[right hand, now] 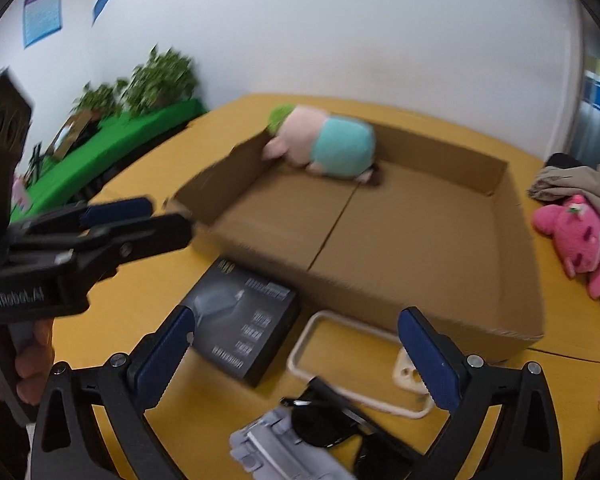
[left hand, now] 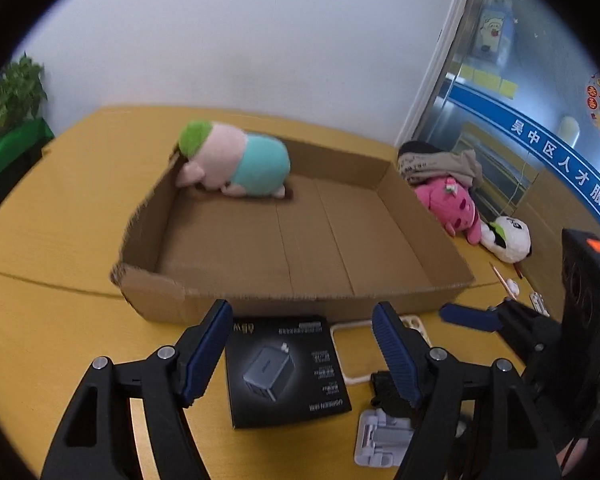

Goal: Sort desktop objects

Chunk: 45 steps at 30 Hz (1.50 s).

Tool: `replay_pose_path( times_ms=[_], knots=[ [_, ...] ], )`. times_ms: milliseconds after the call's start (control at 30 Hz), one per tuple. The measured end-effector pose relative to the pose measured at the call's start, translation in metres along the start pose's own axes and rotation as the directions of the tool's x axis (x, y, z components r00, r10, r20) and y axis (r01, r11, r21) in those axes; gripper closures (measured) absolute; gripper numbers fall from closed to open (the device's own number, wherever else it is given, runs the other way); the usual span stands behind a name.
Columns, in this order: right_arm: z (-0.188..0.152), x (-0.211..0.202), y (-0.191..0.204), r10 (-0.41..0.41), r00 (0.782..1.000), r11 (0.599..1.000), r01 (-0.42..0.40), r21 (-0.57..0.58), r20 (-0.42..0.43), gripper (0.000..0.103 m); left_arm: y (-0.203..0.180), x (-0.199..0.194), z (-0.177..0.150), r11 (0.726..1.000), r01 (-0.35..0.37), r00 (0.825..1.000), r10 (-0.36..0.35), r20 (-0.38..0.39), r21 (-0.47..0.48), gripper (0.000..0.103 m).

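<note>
1. Closest to you, your left gripper (left hand: 300, 354) hangs with its jaws apart and nothing between the pads, straddling a black charger box (left hand: 286, 372) that lies flat on the yellow table (left hand: 60, 216); it looks lined up to pick that box.
2. Your right gripper (right hand: 300, 360) is spread wide and empty above dark sunglasses (right hand: 332, 420), a grey folding stand (right hand: 268, 448) and a white phone case (right hand: 340, 360), all loose on the table and probably waiting to be sorted.
3. Just beyond them sits a shallow open cardboard box (left hand: 300, 292), probably the bin for sorted things, its low wall making drops easy.
4. Inside, at its far left corner, lies a plush pig (left hand: 236, 164) in a teal shirt.
5. Farther right, outside the box, a pink plush (left hand: 448, 204) and a white plush (left hand: 508, 238) rest beside crumpled clothing (left hand: 436, 162).
</note>
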State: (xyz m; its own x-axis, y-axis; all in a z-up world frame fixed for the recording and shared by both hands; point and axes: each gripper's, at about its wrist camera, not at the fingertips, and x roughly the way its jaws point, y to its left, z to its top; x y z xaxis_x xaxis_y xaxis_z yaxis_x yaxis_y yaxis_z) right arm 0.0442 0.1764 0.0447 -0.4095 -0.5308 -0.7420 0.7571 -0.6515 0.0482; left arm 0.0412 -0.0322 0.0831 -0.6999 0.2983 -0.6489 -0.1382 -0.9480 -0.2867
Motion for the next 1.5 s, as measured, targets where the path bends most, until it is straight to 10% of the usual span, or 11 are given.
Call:
replay_pose_path(
  times_ms=[533, 1067, 1500],
  knots=[
    [-0.022, 0.078, 0.035, 0.095, 0.983, 0.995, -0.098, -0.016, -0.16, 0.008, 0.047, 0.08, -0.038, 0.989, 0.049, 0.959, -0.086, -0.269, -0.141, 0.032],
    [-0.029, 0.093, 0.041, 0.026, 0.989, 0.999, -0.031, -0.029, -0.144, 0.009, 0.052, 0.066, -0.045, 0.983, 0.06, 0.969, -0.099, -0.227, -0.172, 0.048],
    [-0.002, 0.004, 0.064, -0.026, 0.993, 0.996, 0.036, -0.082, 0.115, 0.009, 0.007, -0.018, -0.002, 0.997, 0.052, 0.999, -0.051, 0.013, -0.06, 0.049]
  ],
)
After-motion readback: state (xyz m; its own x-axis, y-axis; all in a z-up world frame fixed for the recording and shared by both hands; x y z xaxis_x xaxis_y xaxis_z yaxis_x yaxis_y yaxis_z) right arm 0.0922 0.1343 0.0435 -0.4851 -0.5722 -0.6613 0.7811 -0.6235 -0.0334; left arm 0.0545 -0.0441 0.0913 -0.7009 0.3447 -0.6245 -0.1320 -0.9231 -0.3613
